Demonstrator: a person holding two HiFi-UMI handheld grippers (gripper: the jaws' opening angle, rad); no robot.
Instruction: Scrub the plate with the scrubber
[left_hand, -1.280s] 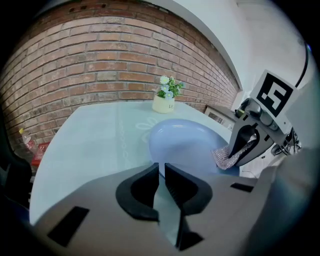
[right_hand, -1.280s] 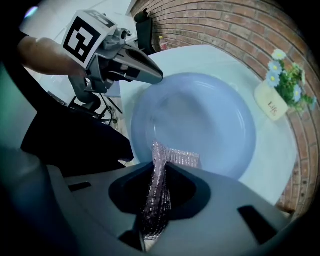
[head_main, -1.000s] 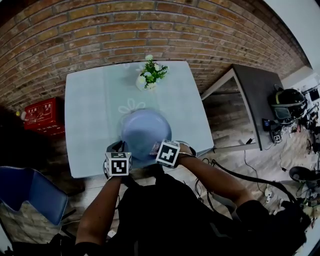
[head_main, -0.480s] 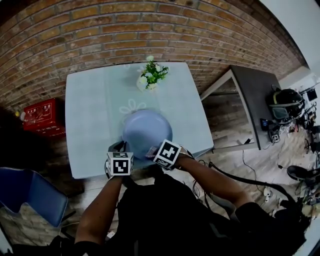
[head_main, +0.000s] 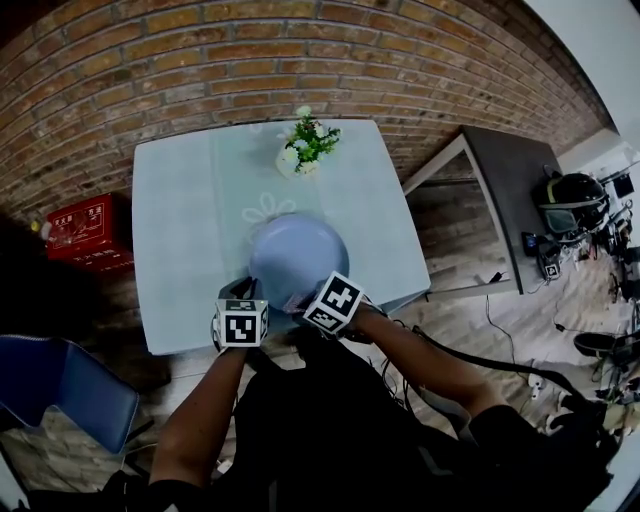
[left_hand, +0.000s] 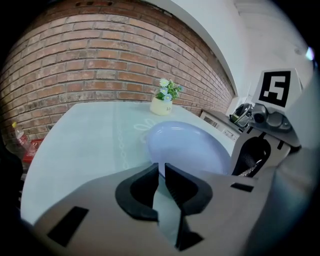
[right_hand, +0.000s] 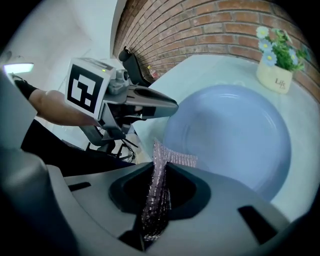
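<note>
The pale blue plate lies on the light surface near its front edge, with a small flower pot beyond it. The left gripper has its jaws nearly together, pinching the plate's near rim, which runs into the narrow gap between them. The right gripper is clamped on the pinkish mesh scrubber, whose free end sticks out past the jaws at the plate's near edge.
</note>
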